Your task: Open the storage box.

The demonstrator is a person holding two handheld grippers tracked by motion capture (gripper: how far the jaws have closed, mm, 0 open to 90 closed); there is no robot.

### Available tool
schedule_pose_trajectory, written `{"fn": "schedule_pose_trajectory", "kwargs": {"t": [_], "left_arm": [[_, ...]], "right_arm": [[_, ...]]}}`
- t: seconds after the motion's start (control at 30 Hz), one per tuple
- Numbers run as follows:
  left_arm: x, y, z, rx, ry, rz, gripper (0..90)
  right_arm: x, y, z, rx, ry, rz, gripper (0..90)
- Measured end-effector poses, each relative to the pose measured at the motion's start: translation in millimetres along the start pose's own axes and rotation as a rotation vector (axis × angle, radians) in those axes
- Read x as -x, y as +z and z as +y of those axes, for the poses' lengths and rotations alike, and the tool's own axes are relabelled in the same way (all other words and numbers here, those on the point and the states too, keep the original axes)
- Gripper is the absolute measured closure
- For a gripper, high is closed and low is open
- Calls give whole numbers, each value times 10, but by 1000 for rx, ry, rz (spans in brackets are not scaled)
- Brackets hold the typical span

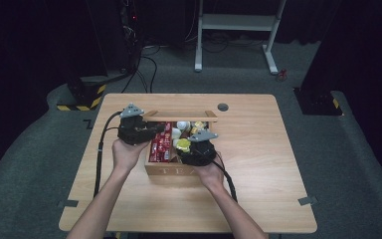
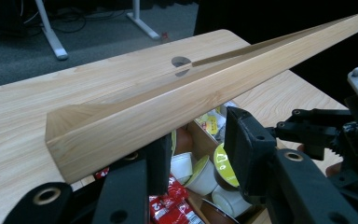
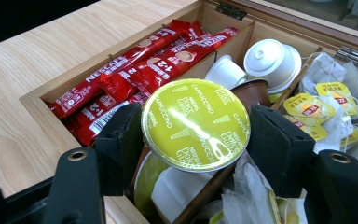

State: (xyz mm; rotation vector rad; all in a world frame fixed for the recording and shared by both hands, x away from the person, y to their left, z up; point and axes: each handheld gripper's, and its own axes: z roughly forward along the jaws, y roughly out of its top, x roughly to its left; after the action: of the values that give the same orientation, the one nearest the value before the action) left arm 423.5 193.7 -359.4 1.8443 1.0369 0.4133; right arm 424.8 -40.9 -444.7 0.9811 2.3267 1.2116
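A wooden tea box [image 1: 171, 171] stands mid-table with its lid [image 1: 179, 116] raised. It holds red coffee sticks [image 3: 135, 65], white and brown capsules [image 3: 270, 58] and yellow-tagged tea bags [image 3: 314, 109]. My right gripper [image 3: 196, 135] is over the box's front part, shut on a capsule with a yellow-green Cappuccino foil [image 3: 196, 116], which sits a little above the other capsules. My left gripper [image 2: 198, 140] is at the box's left side with its jaws apart, just under the lid's edge [image 2: 168, 112]. In the high view the left gripper [image 1: 158, 130] and right gripper [image 1: 184, 145] are close together.
The light wood table [image 1: 258, 164] has a round grey cable port [image 1: 223, 106] behind the box. A white desk frame [image 1: 236, 22] and cables lie on the dark floor beyond. Black-and-yellow marked bases [image 1: 82, 97] stand at the left.
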Motion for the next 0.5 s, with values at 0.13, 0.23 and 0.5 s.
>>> {"fn": "schedule_pose_trajectory", "kwargs": {"t": [0.13,0.23,0.5], "left_arm": [[-1,-2,-3,-1,0,-2,616],[2,-1,-6,-1,-2,-4,615],[4,-1,-11,0,-1,-2,614]], "right_arm": [[22,-39,-8,0,4,1,371],[35,-70,-18,8,13,6,371],[64,-130,-36,10,26,11,371]]}}
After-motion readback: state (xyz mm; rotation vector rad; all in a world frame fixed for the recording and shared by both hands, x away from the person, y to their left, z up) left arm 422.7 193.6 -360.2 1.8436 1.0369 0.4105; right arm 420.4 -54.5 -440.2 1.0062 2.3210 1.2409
